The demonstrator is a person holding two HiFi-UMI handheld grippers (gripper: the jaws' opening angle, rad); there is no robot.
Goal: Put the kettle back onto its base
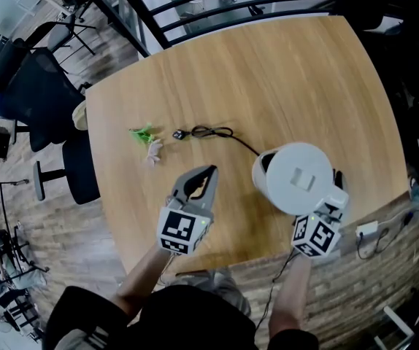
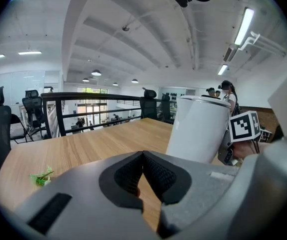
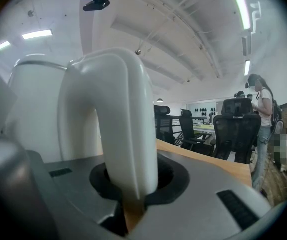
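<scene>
Head view. The white kettle stands upright at lower right on the table, its lid shut and its contents unseen. The right gripper clamps its handle from the lower-right side. The power cord runs under the kettle's upper-left edge, so the base probably lies hidden directly below. The left gripper, jaws together and empty, waits just left.

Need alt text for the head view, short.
From above, the right gripper grips the handle of a white kettle near the front edge of a wooden table. The left gripper, shut and empty, is to its left; a black cord runs to the kettle.
</scene>
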